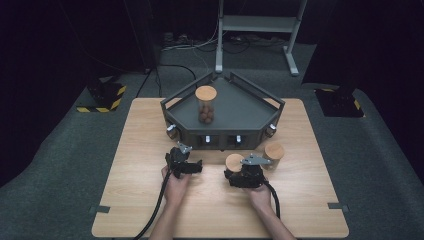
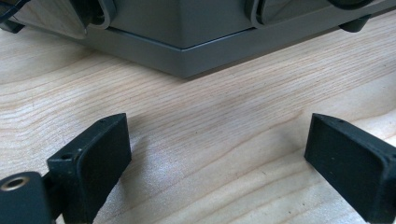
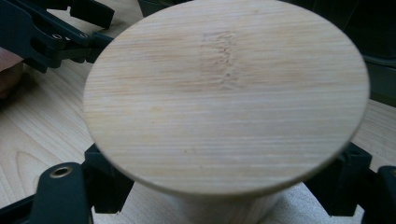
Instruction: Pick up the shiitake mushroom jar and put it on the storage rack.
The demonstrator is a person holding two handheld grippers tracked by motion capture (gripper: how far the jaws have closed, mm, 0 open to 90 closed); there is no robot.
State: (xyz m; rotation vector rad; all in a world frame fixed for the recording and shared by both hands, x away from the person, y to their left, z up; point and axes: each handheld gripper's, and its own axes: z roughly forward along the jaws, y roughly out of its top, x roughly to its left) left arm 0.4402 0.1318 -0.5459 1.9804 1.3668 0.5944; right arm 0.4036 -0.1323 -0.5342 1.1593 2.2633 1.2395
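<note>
the grey tray (image 1: 250, 107) stood at the far middle of the surface (image 1: 145, 135) and served as the reference. just in front of its near wall, toward its right end, stood a jar with a wooden lid (image 1: 234, 161). the right tongs (image 1: 239, 172) bracketed this jar below the lid (image 3: 224, 93), so the overhanging lid would stop it slipping down; the jaws sat against its sides, apparently gripping. the left tongs (image 1: 192, 162) rested before the tray's near-left wall, spread wide and empty over bare wood (image 2: 210, 140), likely kept clear. a second lidded jar (image 1: 274, 152) waited off the tray's near-right corner. a third jar (image 1: 206, 105), holding brown round pieces, stood inside the tray.
</note>
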